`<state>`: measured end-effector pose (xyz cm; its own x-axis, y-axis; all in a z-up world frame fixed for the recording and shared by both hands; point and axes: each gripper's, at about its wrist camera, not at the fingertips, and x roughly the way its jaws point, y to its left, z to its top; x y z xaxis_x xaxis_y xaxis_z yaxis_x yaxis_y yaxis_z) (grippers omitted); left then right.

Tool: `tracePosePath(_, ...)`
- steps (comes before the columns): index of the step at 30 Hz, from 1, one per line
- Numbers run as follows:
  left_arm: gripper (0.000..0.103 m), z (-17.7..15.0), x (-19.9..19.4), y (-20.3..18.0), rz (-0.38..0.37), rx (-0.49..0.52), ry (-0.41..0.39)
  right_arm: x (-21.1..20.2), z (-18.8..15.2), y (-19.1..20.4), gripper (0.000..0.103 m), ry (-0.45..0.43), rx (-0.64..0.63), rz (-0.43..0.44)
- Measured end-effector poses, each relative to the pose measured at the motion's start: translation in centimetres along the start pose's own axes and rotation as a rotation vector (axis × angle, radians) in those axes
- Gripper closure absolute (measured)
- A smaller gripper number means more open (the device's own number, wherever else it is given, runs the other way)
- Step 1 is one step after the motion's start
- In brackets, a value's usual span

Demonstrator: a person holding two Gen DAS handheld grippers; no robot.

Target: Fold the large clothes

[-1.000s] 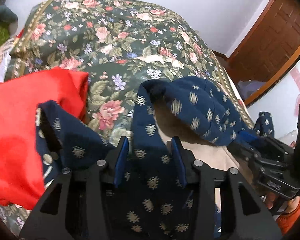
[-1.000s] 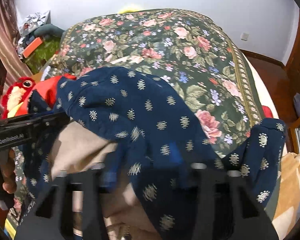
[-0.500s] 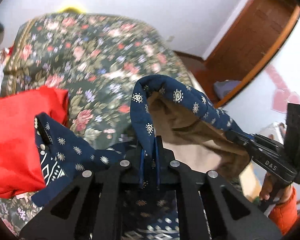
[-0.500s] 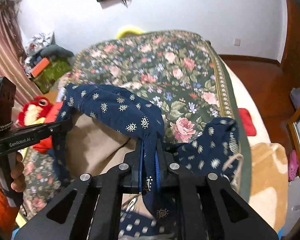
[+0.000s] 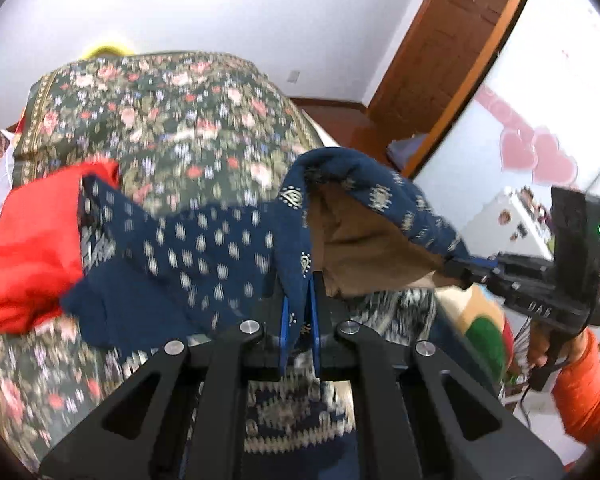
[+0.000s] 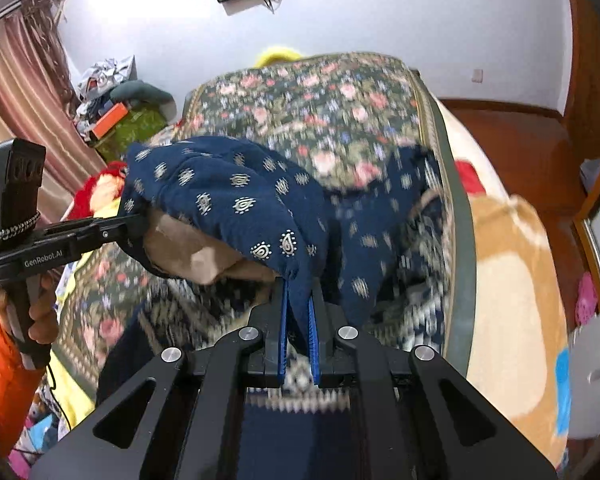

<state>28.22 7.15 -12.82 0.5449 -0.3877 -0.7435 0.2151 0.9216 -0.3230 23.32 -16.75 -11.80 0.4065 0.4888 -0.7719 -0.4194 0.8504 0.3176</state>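
A navy patterned garment point(image 5: 204, 248) with a tan lining point(image 5: 352, 240) hangs over the floral bed point(image 5: 160, 120). My left gripper point(image 5: 299, 304) is shut on one part of its top edge. My right gripper point(image 6: 299, 312) is shut on another part of the same edge point(image 6: 228, 196). The edge is stretched between the two, lifted above the bed, with the rest hanging down. The right gripper also shows at the right of the left wrist view point(image 5: 532, 280), and the left gripper at the left of the right wrist view point(image 6: 60, 240).
A red cloth point(image 5: 36, 240) lies on the bed's left side under the garment's edge. A tan blanket point(image 6: 512, 280) lies at the bed's right side. A wooden door point(image 5: 452, 60) stands beyond the bed, and clutter point(image 6: 120, 112) is piled by the curtain.
Both grippers closed on the garment's edge, then rose and moved apart. The garment has lifted off the bed and its edge has stretched out between them.
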Motion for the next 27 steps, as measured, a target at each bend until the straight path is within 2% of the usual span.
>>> tracePosePath(4, 0.095, -3.8, 0.6, -0.2, -0.008, -0.018, 0.057, 0.6, -3.0, -0.8, 0.095, 0.049, 0.044, 0.003)
tracePosePath(8, 0.095, -6.6, 1.0, -0.8, 0.024, -0.015, 0.074, 1.4, -5.8, -2.0, 0.095, 0.078, 0.119, -0.003)
tracePosePath(11, 0.095, -8.5, 1.5, -1.2, 0.077, 0.011, 0.102, 2.1, -7.2, -2.9, 0.095, 0.103, 0.166, -0.007)
tracePosePath(15, 0.095, -10.6, 2.1, -1.2, 0.117, 0.023, 0.14, 2.4, -7.9, -3.0, 0.095, 0.115, 0.161, -0.012)
tracePosePath(21, 0.082, -12.0, 1.8, -0.4, 0.143, -0.027, 0.154, 2.0, -7.9, -2.3, 0.09, 0.126, 0.147, -0.023)
tracePosePath(23, 0.072, -12.1, 1.0, -0.3, 0.174, -0.055, 0.141, 1.8, -7.8, -2.6, 0.083, 0.139, 0.165, -0.005)
tracePosePath(24, 0.07, -12.0, 0.4, -0.3, 0.185, -0.059, 0.123, 1.6, -7.9, -2.7, 0.075, 0.144, 0.175, 0.005)
tracePosePath(26, 0.067, -11.8, -0.9, -0.6, 0.199, -0.052, 0.091, 0.9, -7.8, -2.7, 0.067, 0.14, 0.19, 0.024)
tracePosePath(27, 0.066, -11.7, -1.6, -0.7, 0.209, -0.044, 0.075, 0.4, -7.7, -2.6, 0.067, 0.13, 0.186, 0.027)
